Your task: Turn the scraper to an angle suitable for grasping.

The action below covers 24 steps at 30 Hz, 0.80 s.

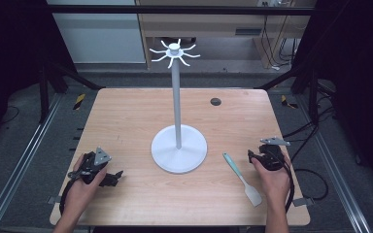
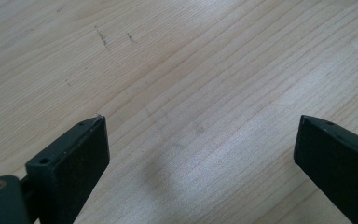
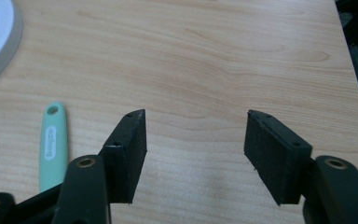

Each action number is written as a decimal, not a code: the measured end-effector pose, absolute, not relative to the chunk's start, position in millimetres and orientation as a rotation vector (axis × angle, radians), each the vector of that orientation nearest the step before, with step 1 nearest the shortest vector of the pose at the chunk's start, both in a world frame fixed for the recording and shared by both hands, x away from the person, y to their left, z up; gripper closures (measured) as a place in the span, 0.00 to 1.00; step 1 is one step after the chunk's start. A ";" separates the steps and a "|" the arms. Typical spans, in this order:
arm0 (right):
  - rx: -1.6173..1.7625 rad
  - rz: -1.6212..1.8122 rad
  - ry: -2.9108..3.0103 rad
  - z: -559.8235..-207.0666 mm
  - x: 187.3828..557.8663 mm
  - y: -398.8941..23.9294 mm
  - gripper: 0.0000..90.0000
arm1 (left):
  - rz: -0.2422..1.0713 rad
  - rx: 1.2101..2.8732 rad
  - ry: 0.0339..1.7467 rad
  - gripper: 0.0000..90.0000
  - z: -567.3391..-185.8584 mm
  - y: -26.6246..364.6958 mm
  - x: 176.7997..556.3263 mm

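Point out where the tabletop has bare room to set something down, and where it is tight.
Free: the far strip behind the white stand, apart from a small dark grommet, and the near middle between the left gripper and the spatula. Tight: the gap between spatula and right gripper.

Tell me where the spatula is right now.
In the high view the spatula lies flat on the table, right of the white stand's base and just left of the right tongs, untouched.
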State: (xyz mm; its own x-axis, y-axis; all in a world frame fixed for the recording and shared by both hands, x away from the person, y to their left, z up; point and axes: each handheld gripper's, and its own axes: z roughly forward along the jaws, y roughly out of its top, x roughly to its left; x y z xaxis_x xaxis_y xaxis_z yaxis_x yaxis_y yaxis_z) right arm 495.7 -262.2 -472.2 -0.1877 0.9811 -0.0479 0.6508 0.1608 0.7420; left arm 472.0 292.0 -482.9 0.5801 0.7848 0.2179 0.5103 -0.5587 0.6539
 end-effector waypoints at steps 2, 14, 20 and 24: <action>1.539 0.802 1.926 -472.7 496.1 -258.9 0.45 | 0.678 2.277 1.030 0.03 -482.8 292.1 471.9; 1.473 0.713 2.028 -472.2 496.9 -231.9 0.63 | 0.676 2.290 1.021 0.03 -483.5 290.3 471.8; 1.454 0.691 2.130 -476.1 497.7 -216.6 0.81 | 0.676 2.290 1.019 0.03 -483.9 289.7 471.9; 1.447 0.695 2.156 -477.7 499.3 -208.7 0.89 | 0.671 2.294 1.018 0.03 -483.8 289.1 471.7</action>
State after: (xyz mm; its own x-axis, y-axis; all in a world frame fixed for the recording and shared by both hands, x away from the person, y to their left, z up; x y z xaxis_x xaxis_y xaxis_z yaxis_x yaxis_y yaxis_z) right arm 499.3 -208.7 -477.7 -0.3483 0.9333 -0.0874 0.7066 0.3227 0.6297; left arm 471.7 289.1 -483.8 0.5912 0.7758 0.2203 0.5090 -0.5708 0.6443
